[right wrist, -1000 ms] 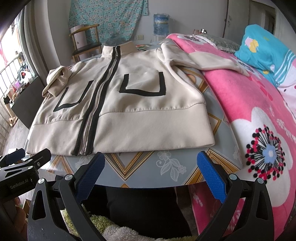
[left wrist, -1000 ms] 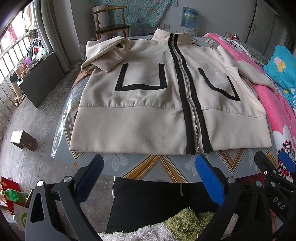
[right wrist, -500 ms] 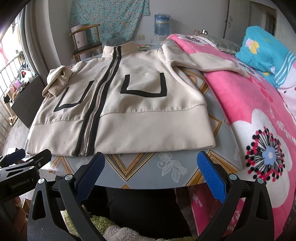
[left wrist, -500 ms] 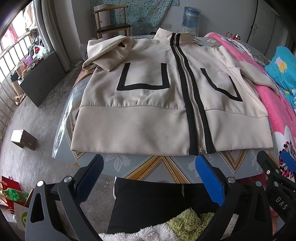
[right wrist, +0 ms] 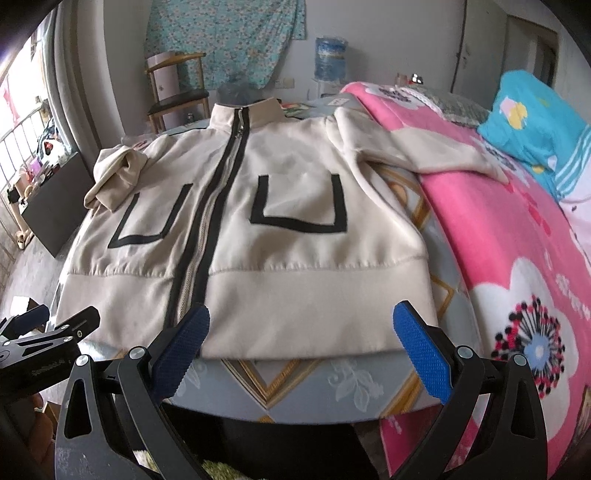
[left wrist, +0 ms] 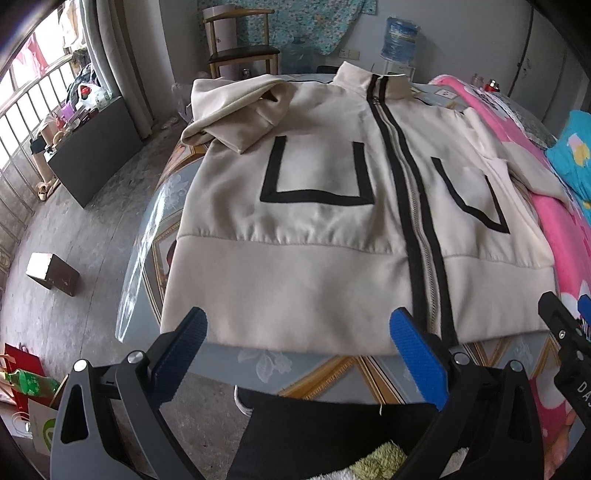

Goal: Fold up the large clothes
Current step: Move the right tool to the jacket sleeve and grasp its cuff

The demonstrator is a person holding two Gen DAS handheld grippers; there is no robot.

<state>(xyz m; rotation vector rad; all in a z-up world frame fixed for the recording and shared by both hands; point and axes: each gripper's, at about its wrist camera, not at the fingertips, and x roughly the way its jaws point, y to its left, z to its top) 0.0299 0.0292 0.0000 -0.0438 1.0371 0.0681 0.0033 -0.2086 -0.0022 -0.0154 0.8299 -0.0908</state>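
A cream zip jacket (left wrist: pixel 314 229) with black trim and two black U-shaped pocket outlines lies flat, front up, on a patterned table (left wrist: pixel 332 373); it also shows in the right wrist view (right wrist: pixel 280 258). Its left sleeve (left wrist: pixel 236 110) is folded in over the shoulder. Its right sleeve (right wrist: pixel 417 151) spreads onto the pink blanket. My left gripper (left wrist: pixel 299 332) is open and empty over the hem's left half. My right gripper (right wrist: pixel 301 326) is open and empty over the hem's right half. Each gripper's fingertips reach just past the hem edge.
A bed with a pink flowered blanket (right wrist: pixel 517 258) and a blue pillow (right wrist: pixel 528 122) borders the table's right side. A wooden chair (left wrist: pixel 240 48) and a water bottle (left wrist: pixel 400 33) stand behind. A small box (left wrist: pixel 53 275) and a dark cabinet (left wrist: pixel 92 147) are on the floor at left.
Both grippers have moved forward toward the jacket; their fingertips now overlap the hem instead of hanging short of the table edge. Both stay open.
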